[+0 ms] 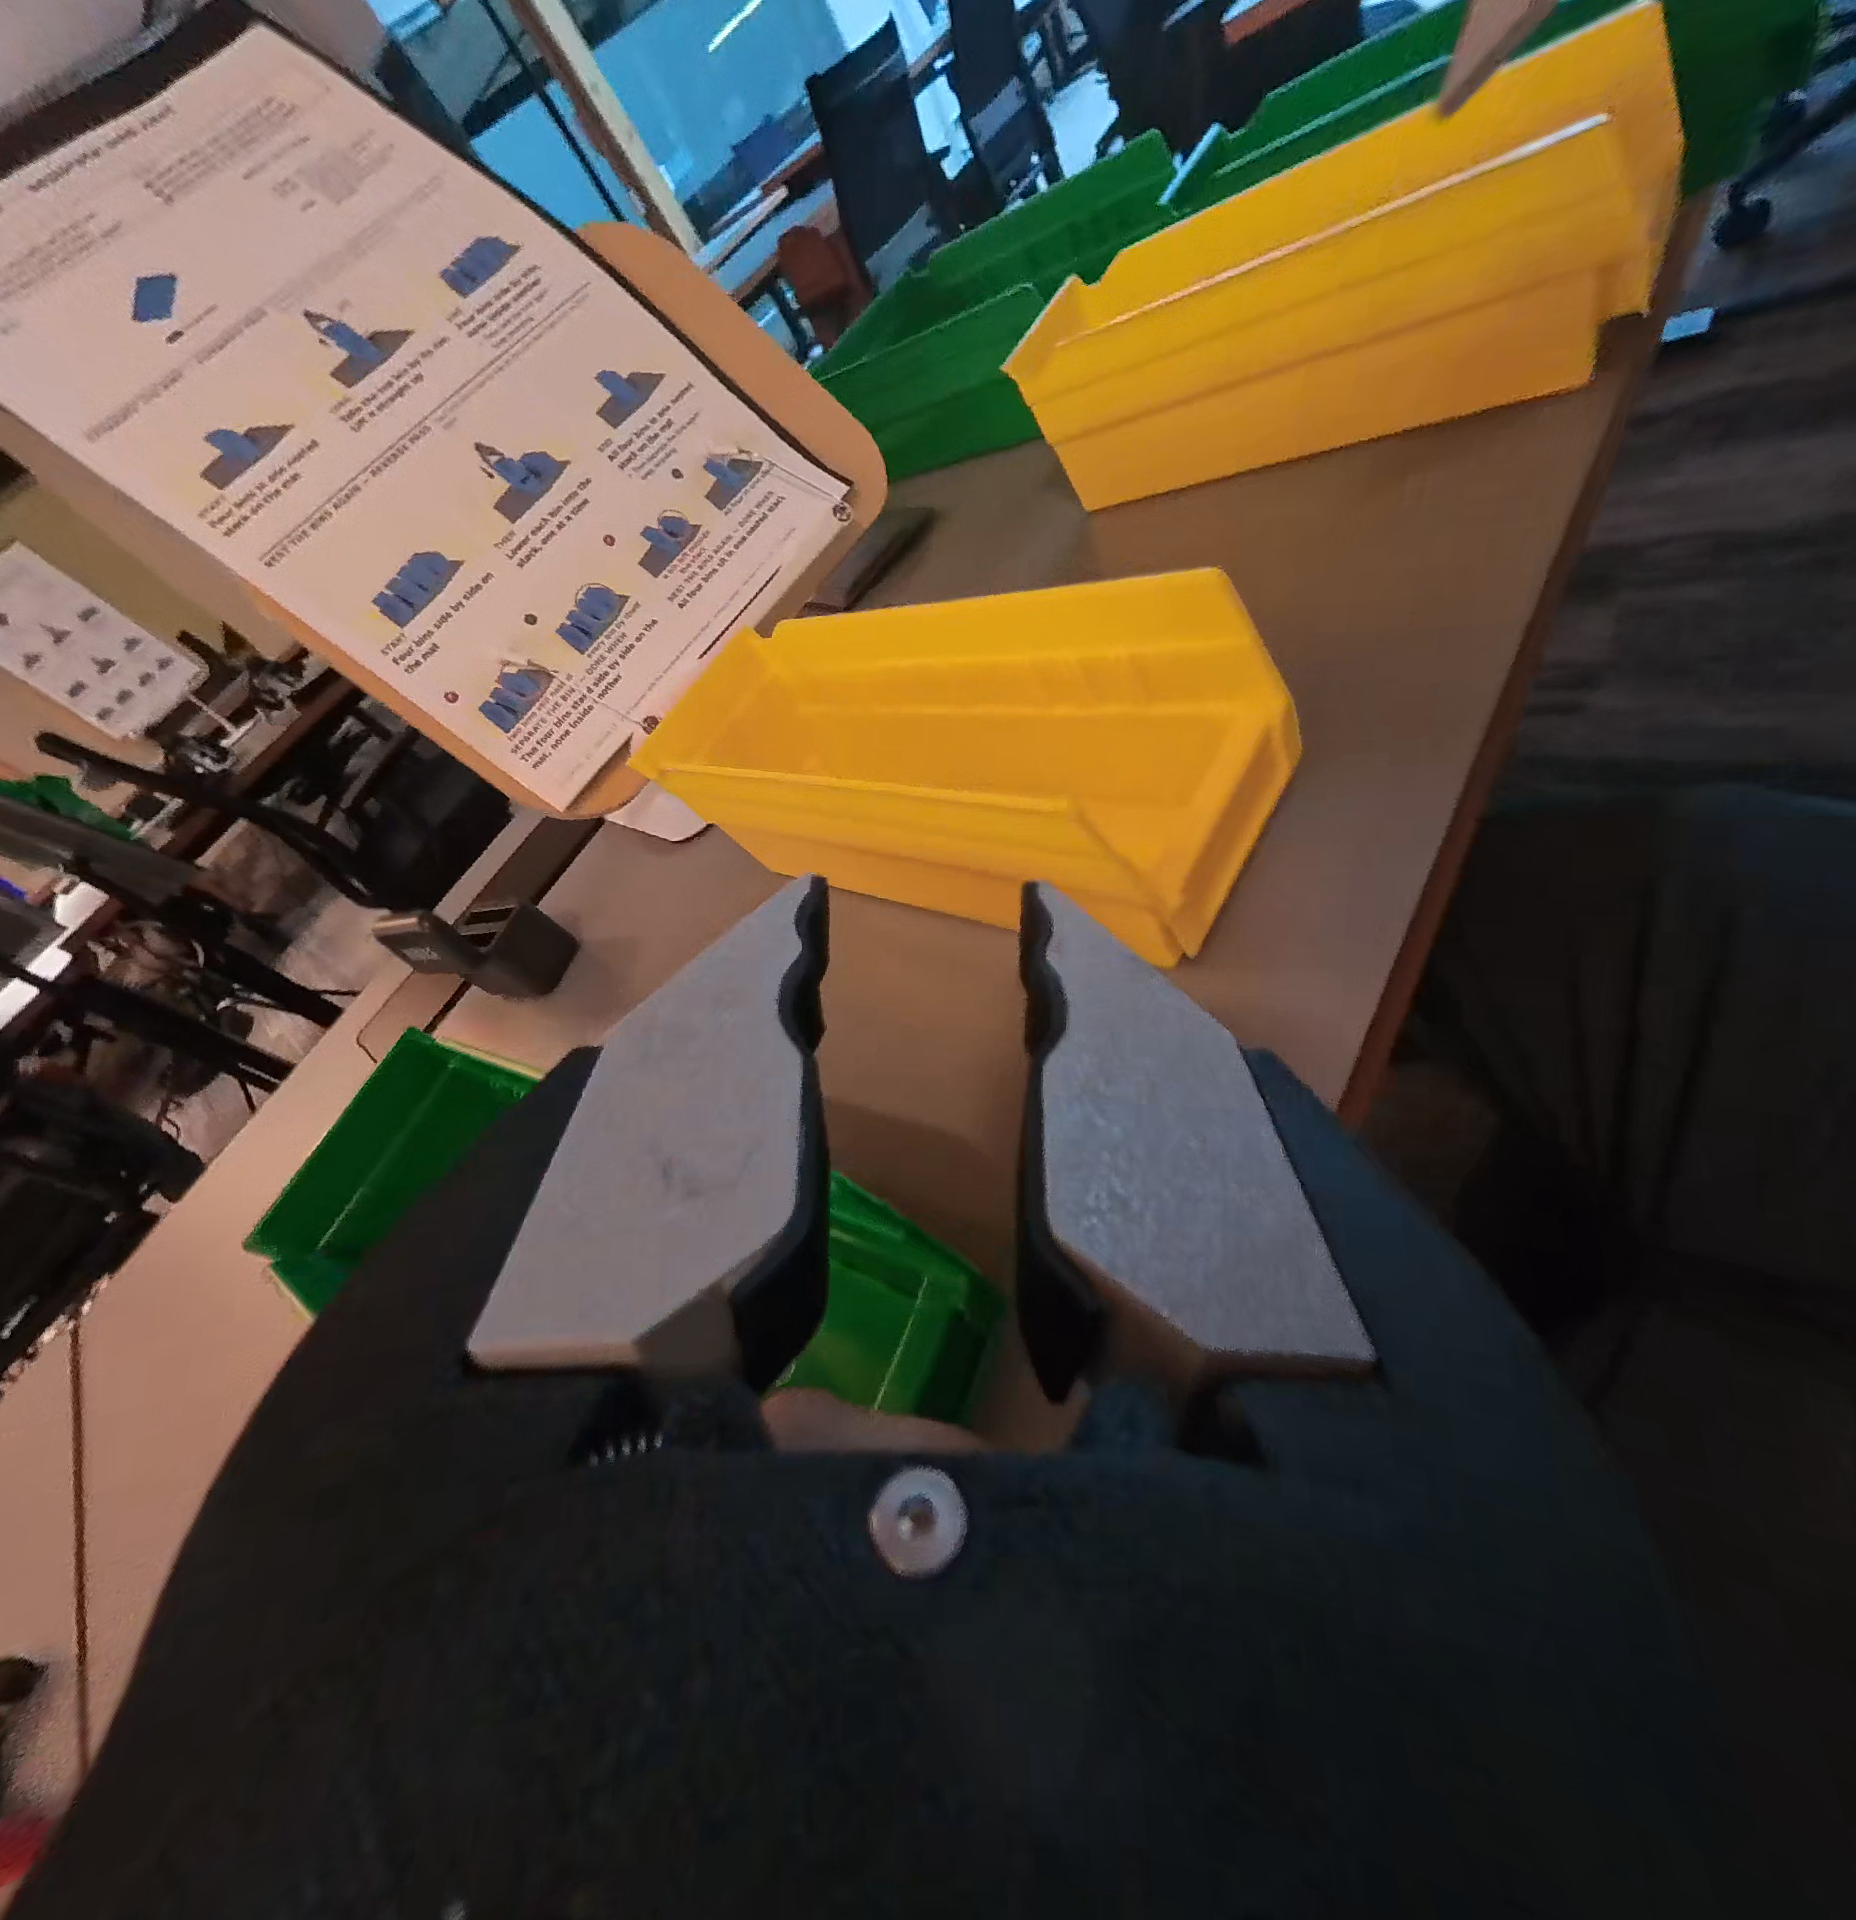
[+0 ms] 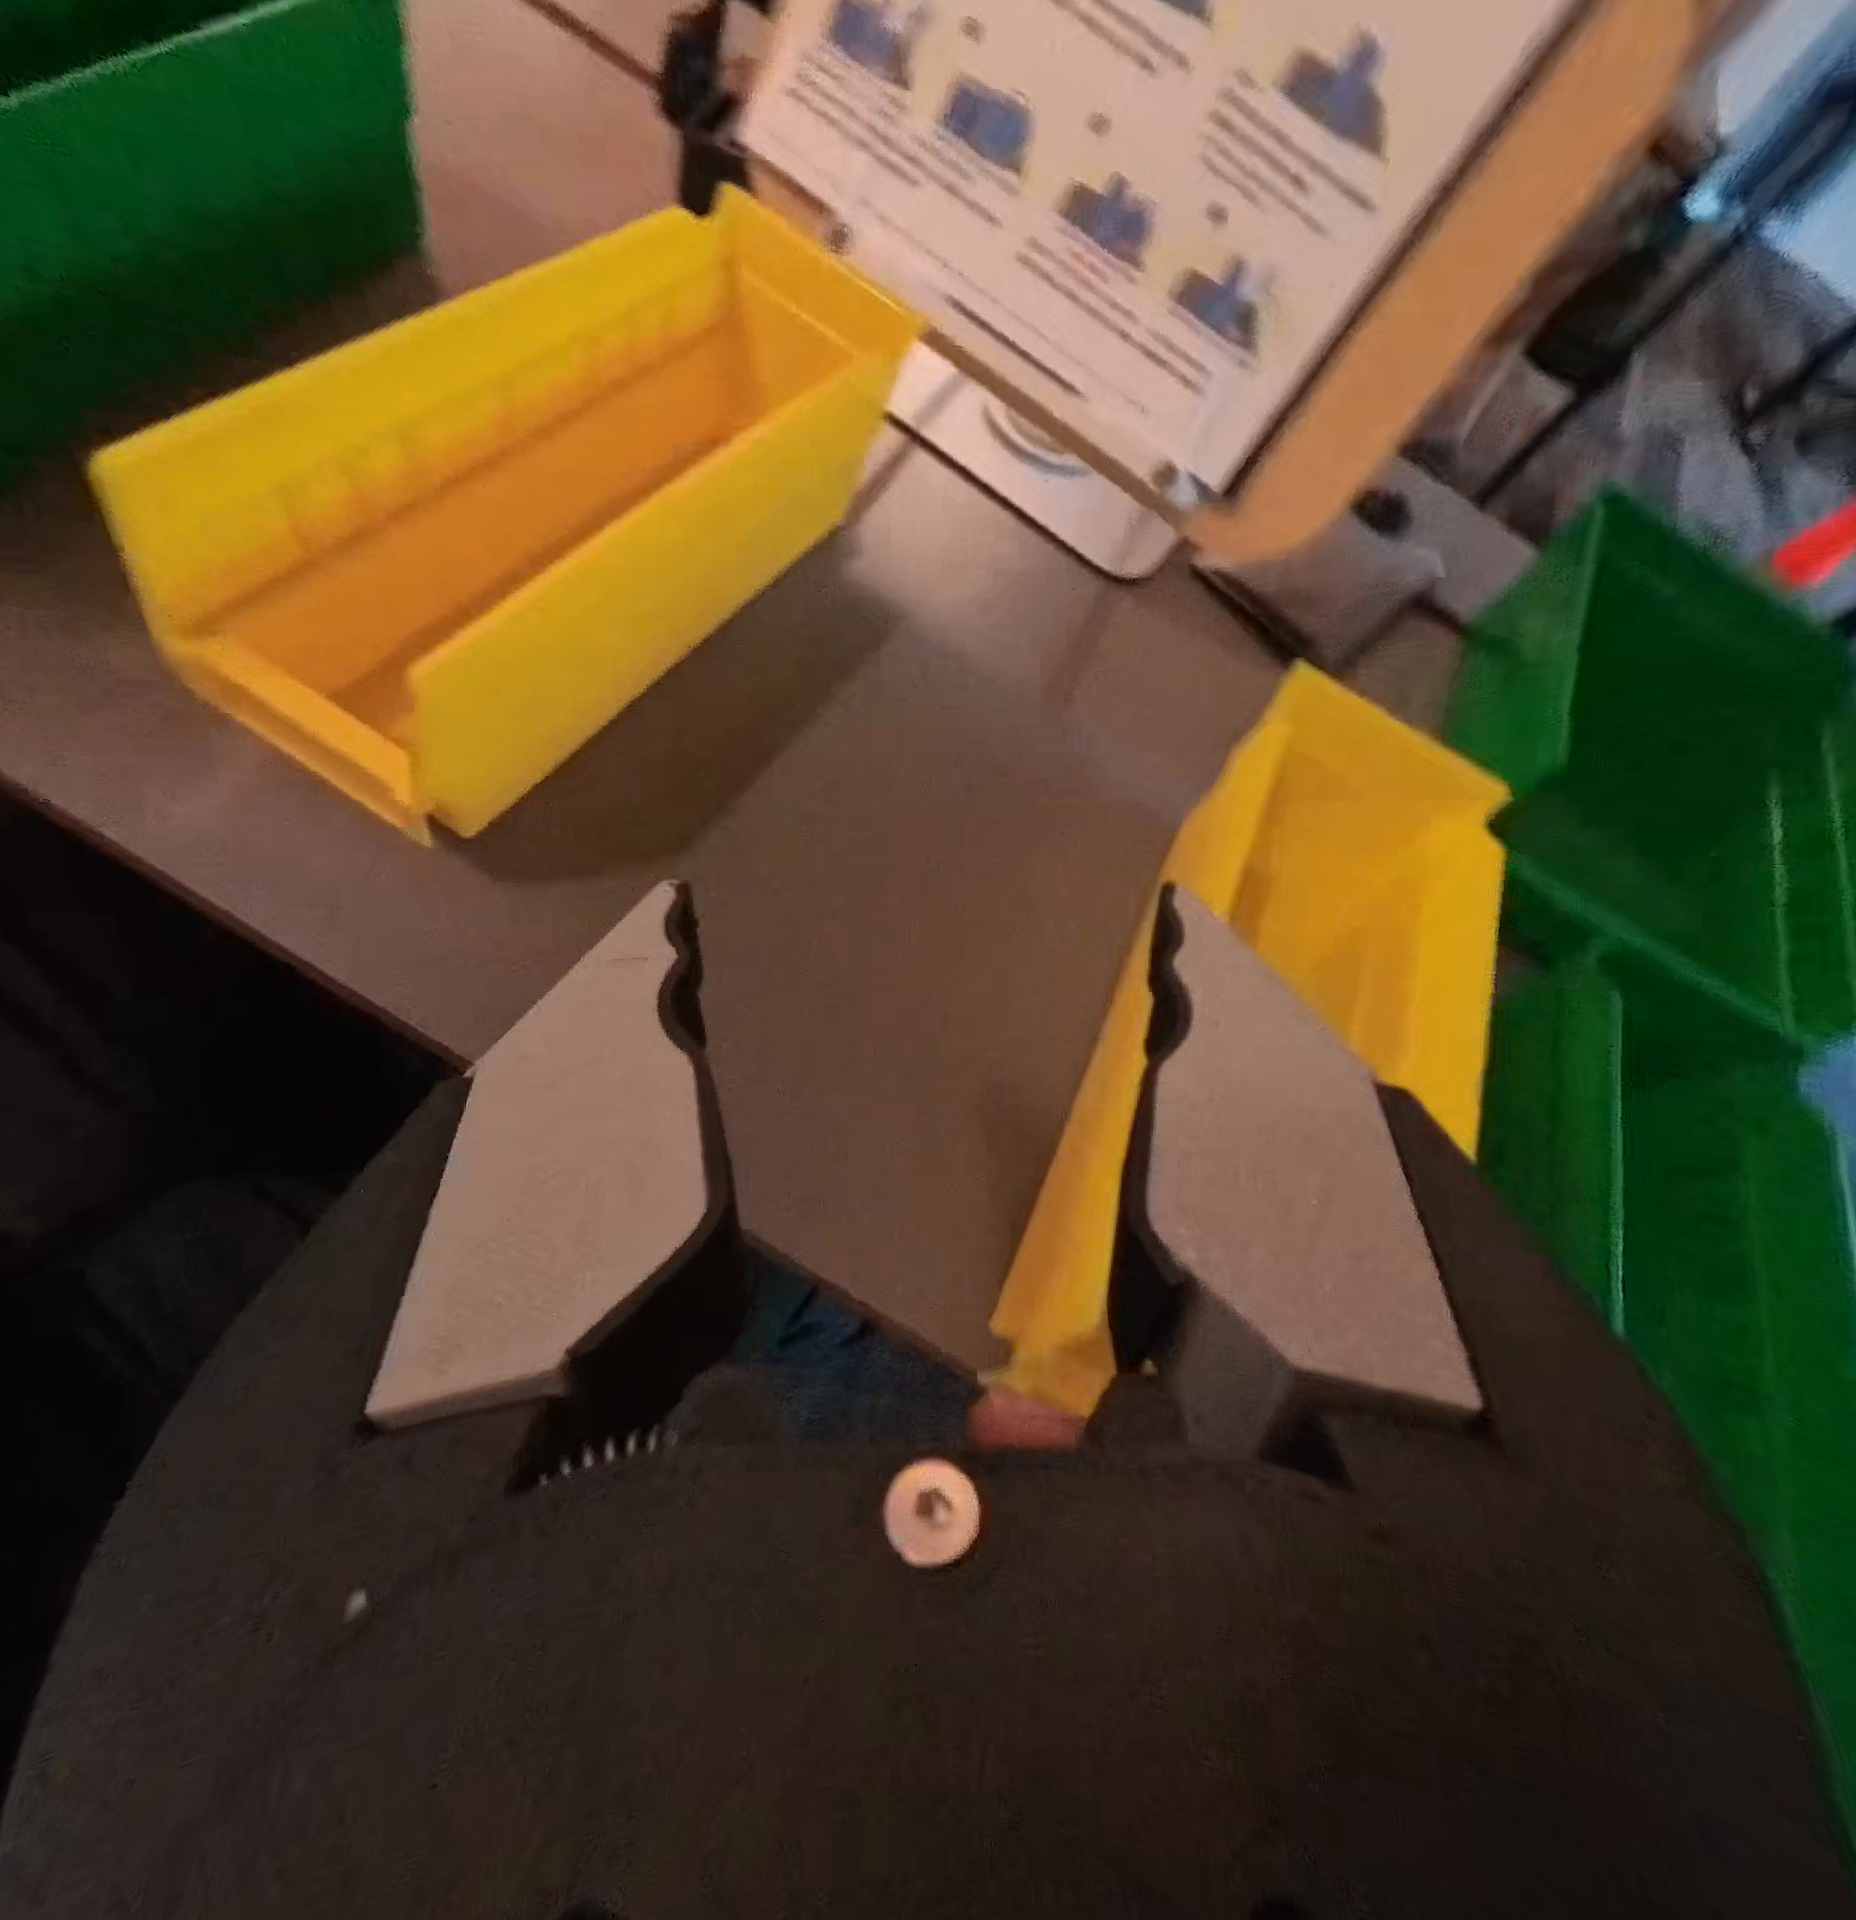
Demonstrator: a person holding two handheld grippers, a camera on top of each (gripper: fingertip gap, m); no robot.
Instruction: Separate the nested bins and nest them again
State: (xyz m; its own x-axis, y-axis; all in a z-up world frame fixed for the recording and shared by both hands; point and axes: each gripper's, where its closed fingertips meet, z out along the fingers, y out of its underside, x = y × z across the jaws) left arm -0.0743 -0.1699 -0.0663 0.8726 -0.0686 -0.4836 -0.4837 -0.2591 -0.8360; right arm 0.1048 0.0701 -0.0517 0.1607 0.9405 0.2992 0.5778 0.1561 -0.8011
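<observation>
Right wrist view: right gripper (image 2: 924, 914) wide, empty, yellow bin (image 2: 1350, 894) at its right finger; left gripper (image 1: 924, 904) apart, empty, above green bin (image 1: 384, 1174).

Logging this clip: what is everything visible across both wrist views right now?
Yellow plastic bins: two, yellow; one mid-table, one farther back.
Green plastic bins: several, exact count unclear, green; behind the far yellow bin and beside the left gripper.
Printed instruction sheet on a tan board: one, white with blue pictures; propped at the table's edge.
Small dark grey block: one; near the board's base.
Brown table: one; under everything.
Left gripper: black, grey fingers; open, empty.
Right gripper: same colours; open, a yellow bin's wall by one finger.
</observation>
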